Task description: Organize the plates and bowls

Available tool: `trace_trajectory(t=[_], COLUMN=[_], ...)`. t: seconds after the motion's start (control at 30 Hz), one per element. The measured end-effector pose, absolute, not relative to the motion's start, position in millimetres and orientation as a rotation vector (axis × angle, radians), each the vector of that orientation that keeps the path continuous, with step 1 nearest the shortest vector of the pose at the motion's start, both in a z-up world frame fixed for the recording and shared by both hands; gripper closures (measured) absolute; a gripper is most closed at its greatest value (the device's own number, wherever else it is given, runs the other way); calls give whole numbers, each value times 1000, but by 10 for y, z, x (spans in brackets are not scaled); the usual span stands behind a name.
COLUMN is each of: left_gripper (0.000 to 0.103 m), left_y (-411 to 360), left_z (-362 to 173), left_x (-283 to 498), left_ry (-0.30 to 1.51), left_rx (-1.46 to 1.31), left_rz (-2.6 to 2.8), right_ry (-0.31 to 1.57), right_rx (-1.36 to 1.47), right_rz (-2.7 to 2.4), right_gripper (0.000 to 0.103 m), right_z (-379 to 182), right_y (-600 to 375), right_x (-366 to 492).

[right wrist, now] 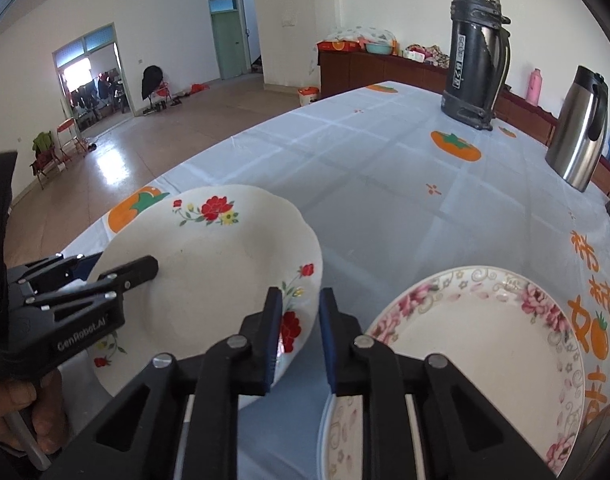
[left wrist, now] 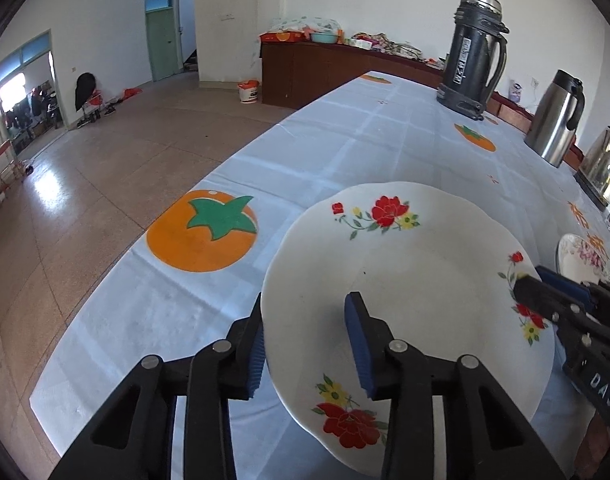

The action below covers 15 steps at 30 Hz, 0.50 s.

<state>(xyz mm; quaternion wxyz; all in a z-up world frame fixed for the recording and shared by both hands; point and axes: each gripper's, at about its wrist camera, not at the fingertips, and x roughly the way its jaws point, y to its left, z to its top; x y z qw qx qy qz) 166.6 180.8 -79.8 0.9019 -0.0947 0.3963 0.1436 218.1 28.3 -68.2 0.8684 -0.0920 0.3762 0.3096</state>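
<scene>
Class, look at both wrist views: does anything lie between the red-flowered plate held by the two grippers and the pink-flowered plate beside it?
Nothing visible does. Only bare tablecloth separates the red-flowered plate from the pink-flowered plate. The left gripper and right gripper straddle its opposite rims. The flasks stand well beyond.

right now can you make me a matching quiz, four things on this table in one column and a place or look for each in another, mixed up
Things:
1. red-flower plate
2. pink-flower plate
3. black flask
4. steel jug

Descriptions:
A. far end of the table, tall and dark, with a silver cap
B. both grippers are at its rim, one on each side
C. right edge of the table, shiny body with a black handle
D. lies flat, just right of the right gripper

Pairs: 1-B, 2-D, 3-A, 4-C

The left gripper straddles the near rim of the red-flower plate.
</scene>
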Motion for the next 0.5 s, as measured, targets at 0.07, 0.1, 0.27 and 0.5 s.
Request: trace_trajectory(t=[0.07, 0.1, 0.27, 0.5], left_gripper=[63, 63, 63, 66], left_y=[1815, 1815, 1811, 1825], left_z=[-798, -798, -794, -773], left_x=[1668, 1666, 1664, 1637], left_ry=[821, 821, 822, 807], left_rx=[-195, -193, -192, -200], left_rz=[297, 296, 293, 302], right_ry=[772, 766, 752, 755], right_rx=[-209, -218, -212, -100], right_rz=[636, 631, 627, 676], right_gripper=[81, 81, 81, 84], right_z=[-689, -700, -720, -708], right_y=[308, 308, 290, 155], right_x=[2139, 2145, 2133, 2149])
